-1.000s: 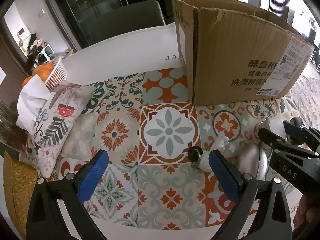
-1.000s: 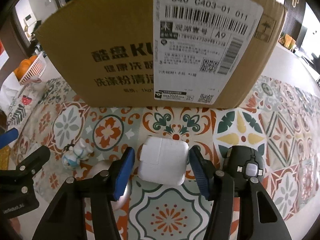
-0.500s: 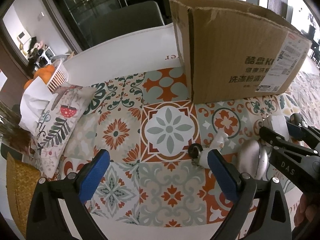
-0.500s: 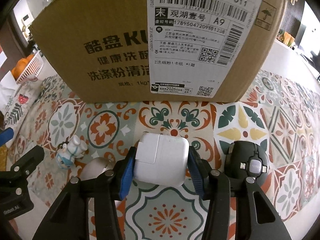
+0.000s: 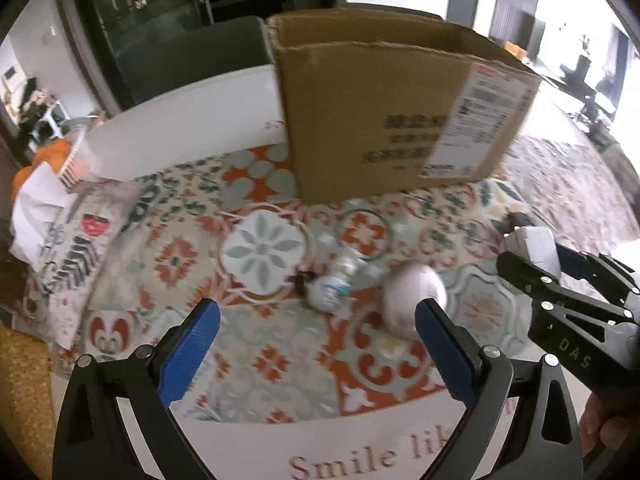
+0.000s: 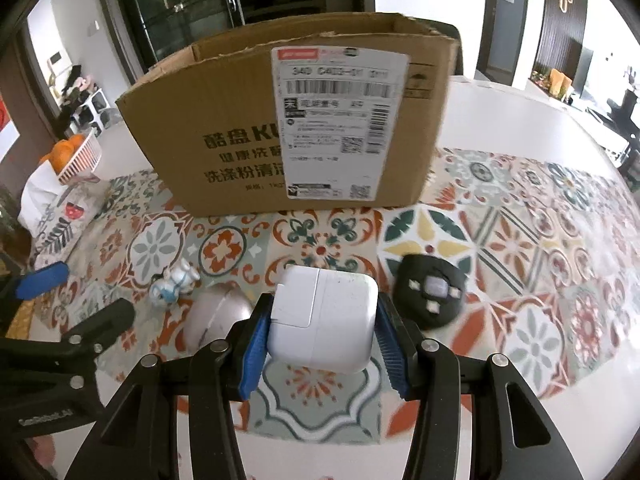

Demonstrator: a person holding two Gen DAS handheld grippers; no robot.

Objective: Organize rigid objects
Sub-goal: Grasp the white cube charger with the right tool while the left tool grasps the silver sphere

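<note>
My right gripper [image 6: 320,330] is shut on a white power adapter [image 6: 324,320] and holds it above the patterned mat, in front of the open cardboard box [image 6: 288,128]. The adapter also shows in the left wrist view [image 5: 534,248]. My left gripper [image 5: 316,344] is open and empty over the mat's front edge. On the mat lie a small white and blue figurine [image 5: 330,286], a silver egg-shaped object [image 5: 414,296] and a black keyed device [image 6: 430,294].
The cardboard box [image 5: 392,120] stands at the back of the patterned mat [image 5: 260,248] on a white table. A patterned cushion [image 5: 76,248] and a white basket of oranges [image 5: 60,156] are at the left.
My right gripper has closed on the white adapter and lifted it up and back from the mat. The left gripper has drawn back and up a little.
</note>
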